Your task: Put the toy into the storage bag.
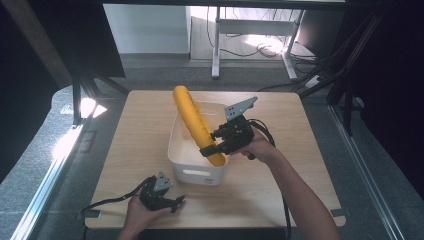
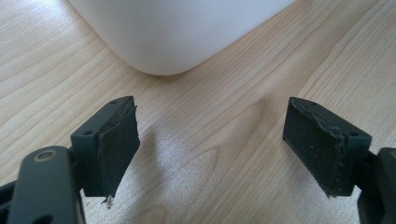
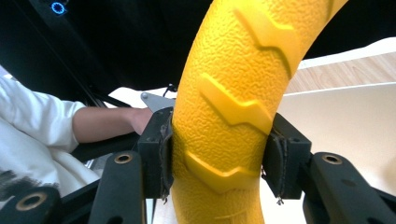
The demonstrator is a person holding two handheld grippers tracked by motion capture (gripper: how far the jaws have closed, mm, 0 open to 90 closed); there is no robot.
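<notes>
Around my wooden table [image 1: 140, 150] there's grey carpet [image 1: 50, 130], sunlight patches at far left. Far beyond, white desk legs [image 1: 216, 45] and tangled cables [image 1: 260, 47].

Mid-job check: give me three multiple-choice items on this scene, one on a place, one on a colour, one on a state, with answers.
1. Where is the left gripper?
A. inside the bin
B. on the table, near the bin's corner
C. on the floor

2. What colour is the long ridged toy?
A. yellow
B. blue
C. green

3. The right gripper is:
A. wide open, holding nothing
B. resting on the table
C. shut on the toy

Answers: B, it rests on the table by the white bin; A, yellow in both views; C, its fingers press the toy's sides.
</notes>
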